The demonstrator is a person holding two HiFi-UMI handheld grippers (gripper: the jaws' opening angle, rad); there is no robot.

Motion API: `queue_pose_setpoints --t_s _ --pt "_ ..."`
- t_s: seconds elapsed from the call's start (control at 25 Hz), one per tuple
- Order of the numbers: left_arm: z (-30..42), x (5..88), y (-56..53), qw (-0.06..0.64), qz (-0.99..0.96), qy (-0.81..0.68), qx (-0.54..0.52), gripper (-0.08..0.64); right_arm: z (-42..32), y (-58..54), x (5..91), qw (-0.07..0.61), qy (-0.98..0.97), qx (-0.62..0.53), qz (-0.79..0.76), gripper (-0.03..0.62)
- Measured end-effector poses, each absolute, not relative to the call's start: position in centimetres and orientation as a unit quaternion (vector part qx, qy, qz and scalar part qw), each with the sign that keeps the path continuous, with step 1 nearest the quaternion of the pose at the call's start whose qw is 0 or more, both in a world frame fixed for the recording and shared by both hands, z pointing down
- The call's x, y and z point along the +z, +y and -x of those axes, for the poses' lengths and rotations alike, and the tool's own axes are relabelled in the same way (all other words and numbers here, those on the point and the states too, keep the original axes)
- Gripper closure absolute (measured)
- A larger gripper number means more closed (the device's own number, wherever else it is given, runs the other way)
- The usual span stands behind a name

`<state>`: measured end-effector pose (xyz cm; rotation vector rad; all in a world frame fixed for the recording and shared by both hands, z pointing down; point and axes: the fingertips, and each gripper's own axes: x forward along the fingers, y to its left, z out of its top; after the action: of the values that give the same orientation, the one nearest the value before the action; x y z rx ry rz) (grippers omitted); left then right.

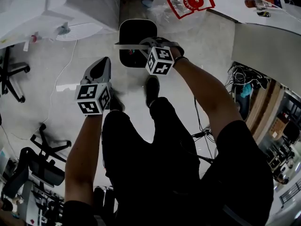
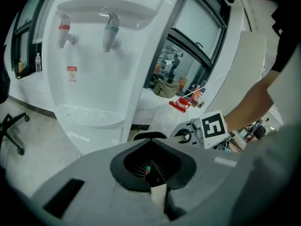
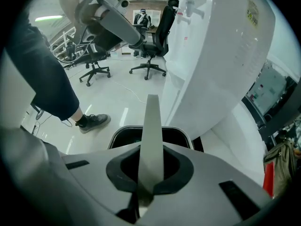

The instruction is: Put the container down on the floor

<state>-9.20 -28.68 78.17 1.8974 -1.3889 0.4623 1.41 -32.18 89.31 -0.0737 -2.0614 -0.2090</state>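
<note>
The container [image 1: 137,41] is a black bin with a pale rim, down by the foot of the water dispenser. Its grey strap handle [image 3: 152,135] stands upright out of my right gripper [image 3: 149,192], which is shut on it right above the bin's mouth [image 3: 117,136]. In the head view the right gripper [image 1: 146,45] sits over the bin's right rim. I cannot tell whether the bin touches the floor. My left gripper [image 1: 99,66] hangs to the left of the bin, apart from it, shut with nothing in it [image 2: 157,192]. The bin's rim [image 2: 149,136] shows beyond it.
A white water dispenser [image 1: 70,8] stands close behind the bin on the left. A big clear water bottle with a red handle [image 1: 188,4] lies behind on the right. The person's shoes [image 1: 151,89] are just in front of the bin. Office chairs [image 1: 11,74] and a floor cable [image 1: 61,74] lie left.
</note>
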Motion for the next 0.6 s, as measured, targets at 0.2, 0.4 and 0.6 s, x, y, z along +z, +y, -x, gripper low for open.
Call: queue_pose_setpoints --t_s 0.2,0.4,0.6 --pt "9.7 79.3 -28.5 0.365 -0.735 -0.543 0.179 0.552 -0.4 -33.4 91.7 0.511 -0.854 -0.093 0.028 0.577" --pt "10.1 80.2 -28.5 0.363 -0.734 -0.545 0.18 0.552 0.5 -34.7 93.2 0.508 -0.856 -0.092 0.025 0.577" --pt "10.4 81.4 -27.9 0.361 -0.733 -0.546 0.185 0.552 0.5 -35.2 95.3 0.513 -0.849 -0.122 0.036 0.577"
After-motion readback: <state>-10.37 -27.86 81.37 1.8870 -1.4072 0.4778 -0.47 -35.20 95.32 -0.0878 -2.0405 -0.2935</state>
